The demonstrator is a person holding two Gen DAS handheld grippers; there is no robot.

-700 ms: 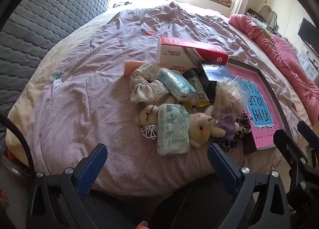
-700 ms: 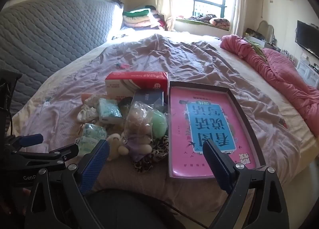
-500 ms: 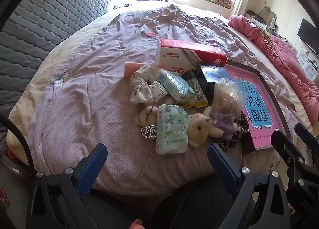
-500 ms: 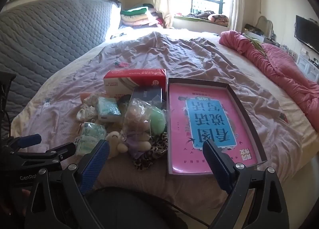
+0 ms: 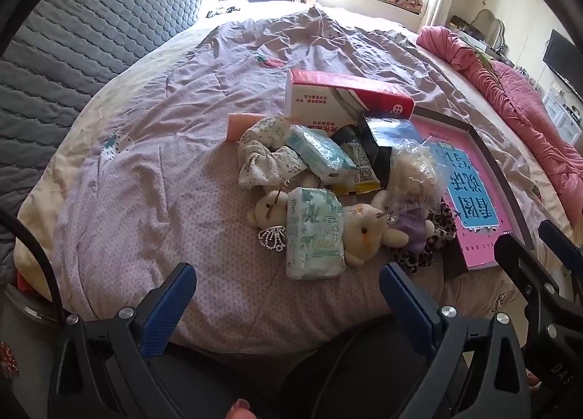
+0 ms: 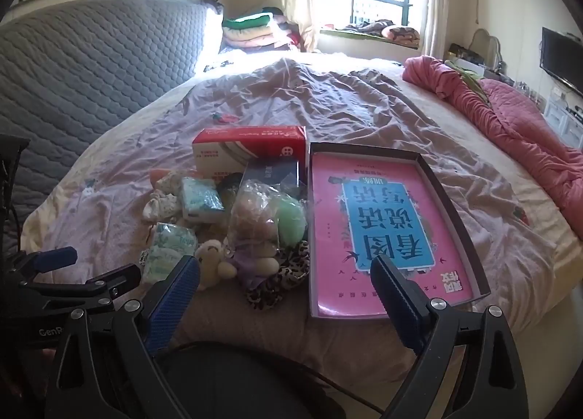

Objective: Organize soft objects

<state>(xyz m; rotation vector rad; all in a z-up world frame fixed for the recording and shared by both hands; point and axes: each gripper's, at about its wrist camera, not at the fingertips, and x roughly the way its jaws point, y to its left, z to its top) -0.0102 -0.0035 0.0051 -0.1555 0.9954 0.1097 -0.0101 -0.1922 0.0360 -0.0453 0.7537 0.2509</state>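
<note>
Both hand-held grippers wide open & empty, hovering at near edge of bed; soft-item pile untouched.

Left hand-held gripper [image 5: 288, 295] has nothing btwn its blue pads, aimed down at the pale-green plastic-wrapped tissue pack [image 5: 314, 233], nearest item, lying over two cream plush bunnies [image 5: 364, 233] mid-bed. Right hand-held gripper [image 6: 286, 288] likewise spread & empty, w/ the shallow dark-rimmed cardboard box lid lined in pink print [image 6: 448, 200] just right of the pile. Prob. best: take near pack first, pinch across its short width, lift straight up so bunnies & the clear crinkly bag of plush [image 6: 255, 226] don't drag. Lid floor is bare, looks like the drop spot; clear its near rim on entry. Plenty of open lilac quilt [image 5: 145, 182] left of pile; far side blocked by red-and-white carton [image 5: 339, 102]. Near bed edge close, so don't nudge things toward it.
</note>
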